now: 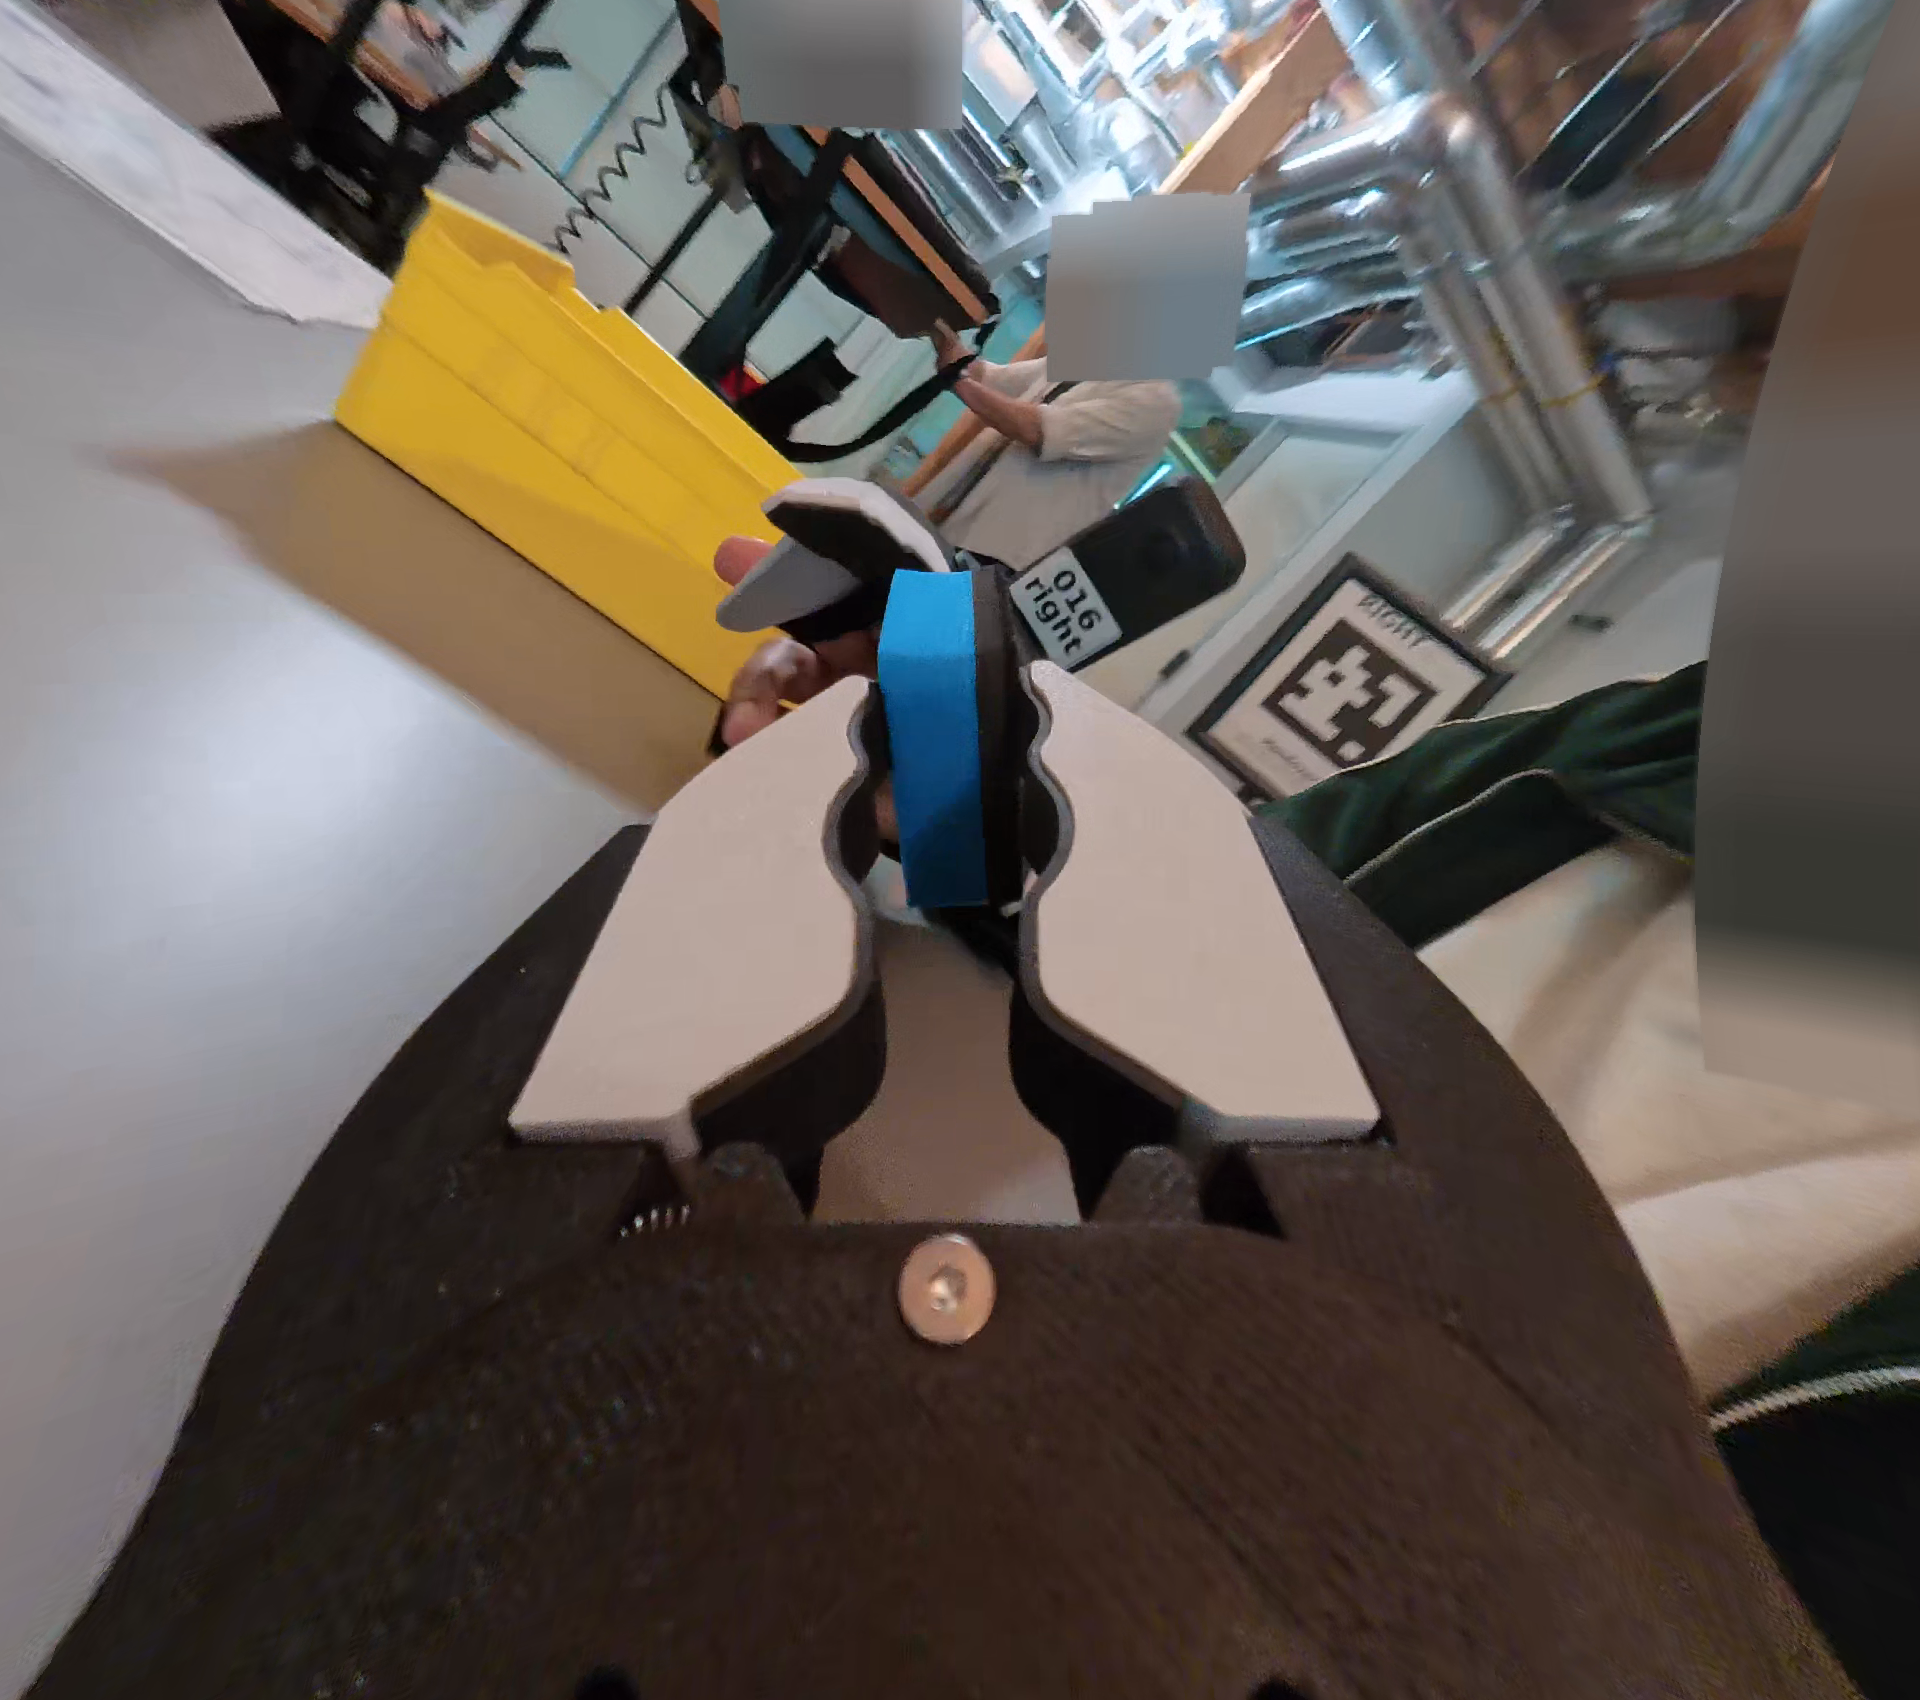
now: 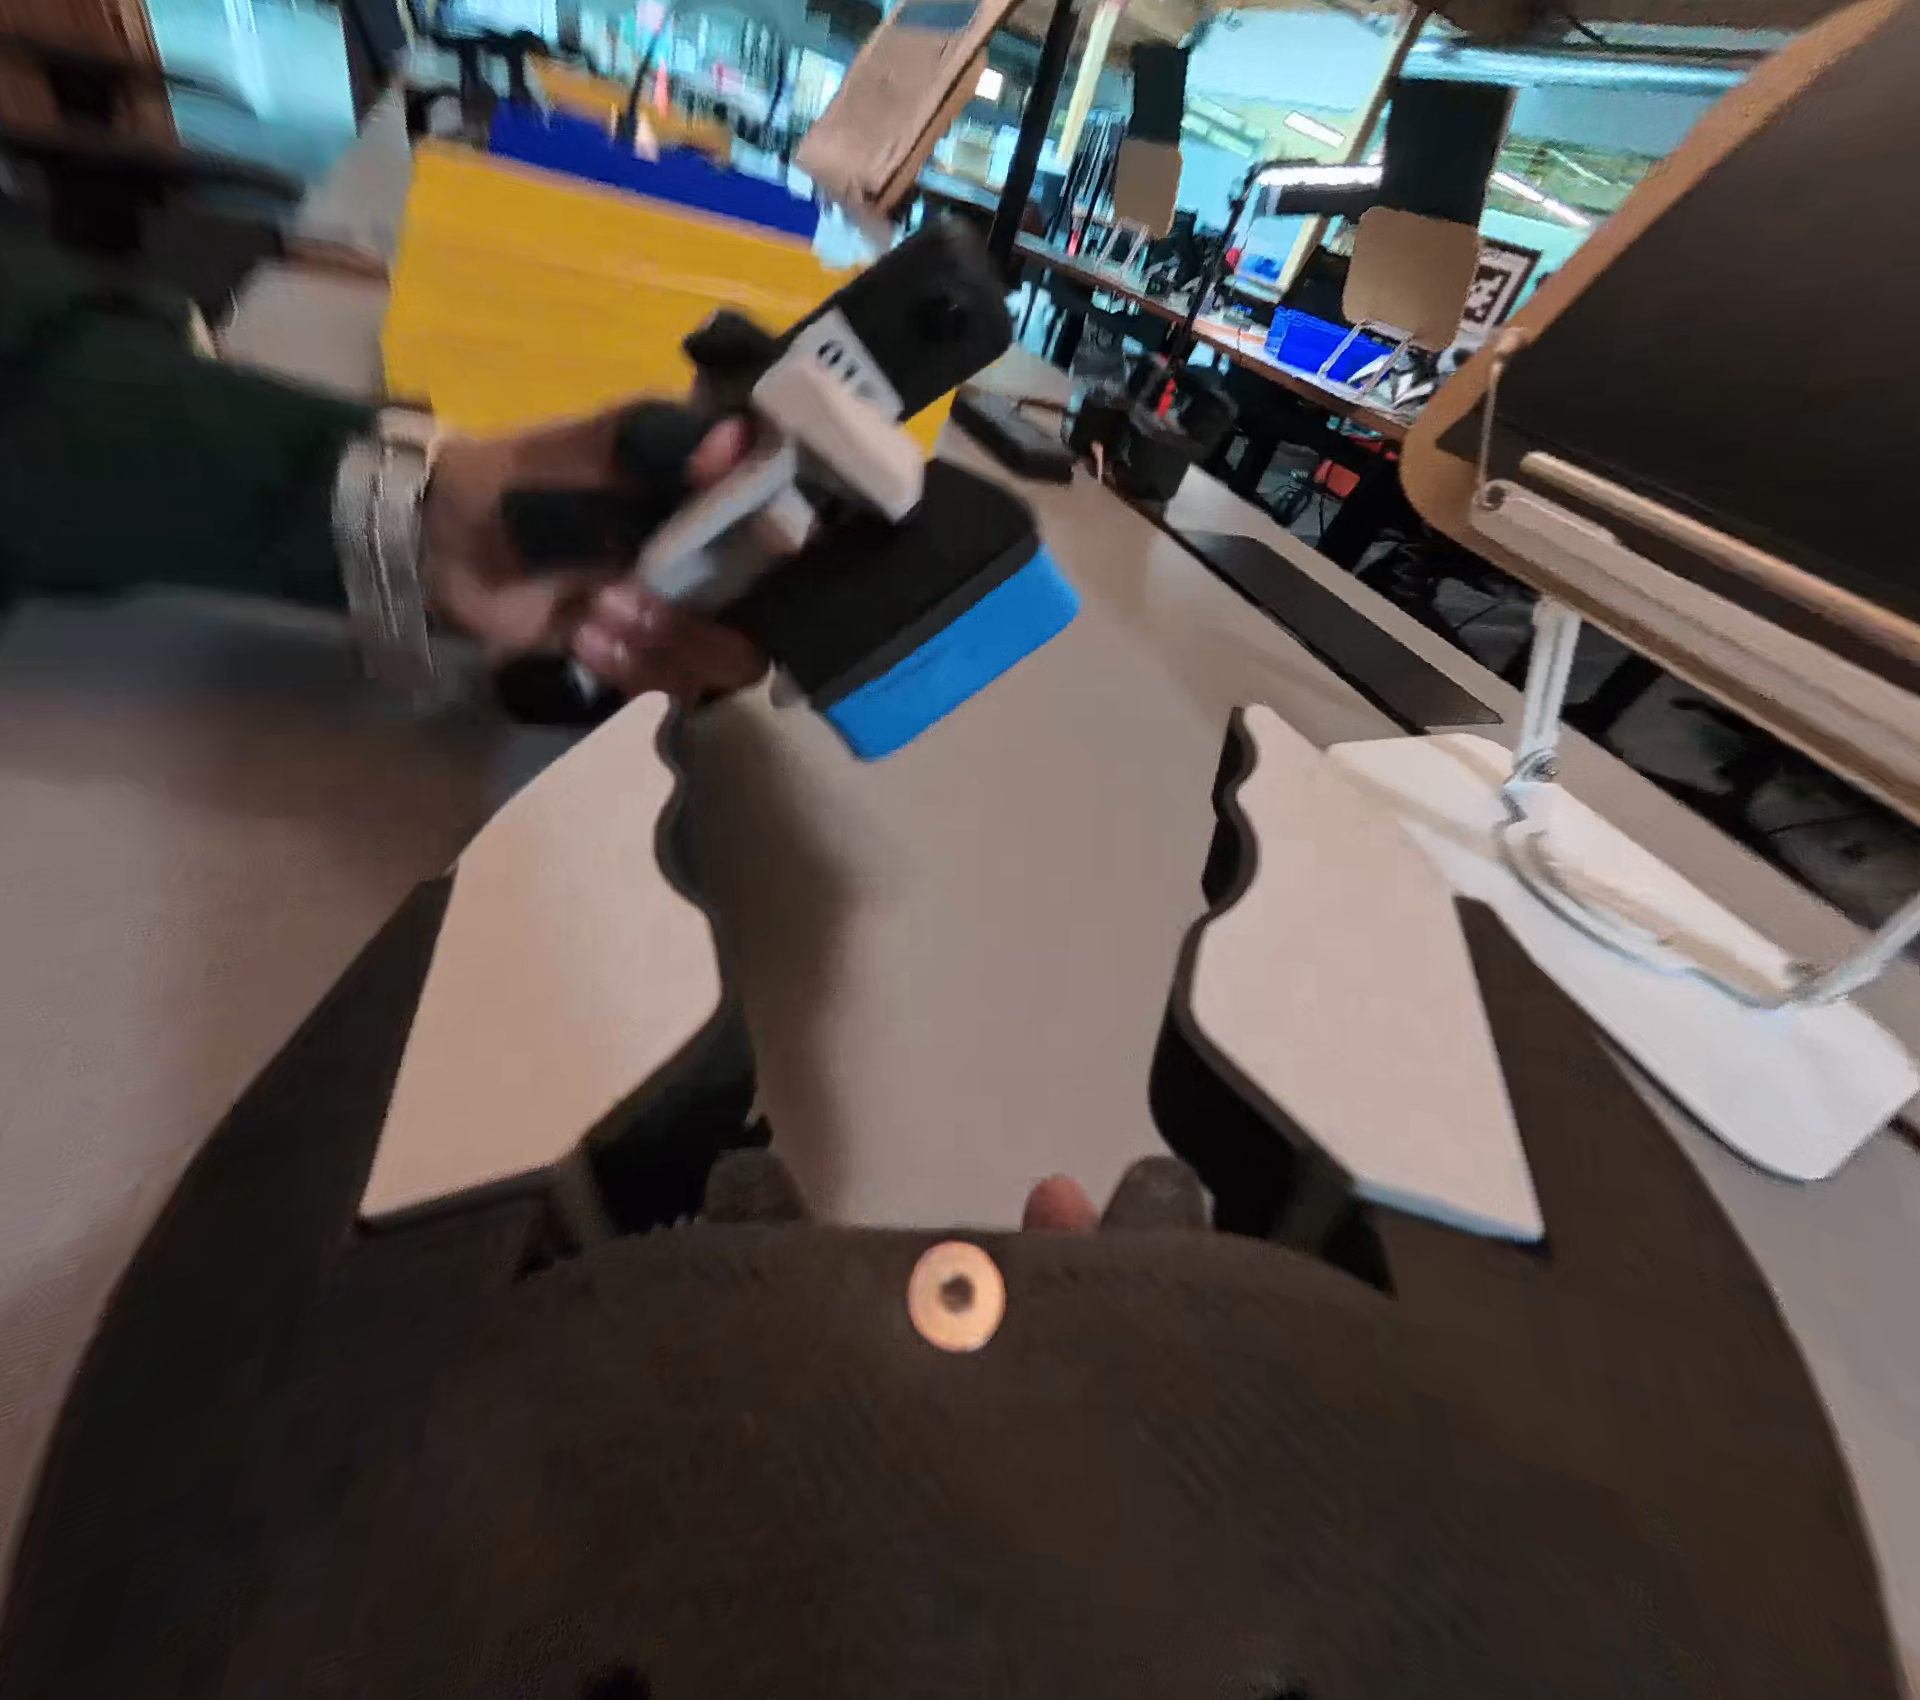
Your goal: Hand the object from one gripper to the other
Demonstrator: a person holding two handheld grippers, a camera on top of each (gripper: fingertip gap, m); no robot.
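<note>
Judging from the left wrist view, the main risk is a drop. The left gripper (image 1: 945, 746) has its jaws drawn close and clamped on the block (image 1: 930, 757), blue on one side and black on the other. The grip is only out near the fingertips, so a knock from the right gripper (image 1: 821, 554), seen just beyond, could twist the block loose. Letting go early would do the same.

In the right wrist view, the right gripper's jaws stand wide apart with nothing between them, only the table (image 2: 987, 975) showing through. The block sticks out of the left gripper, ahead of the fingertips and left of the gap. The frame is blurred, which suggests quick motion. Closing from here would likely miss the block or catch a corner.
</note>
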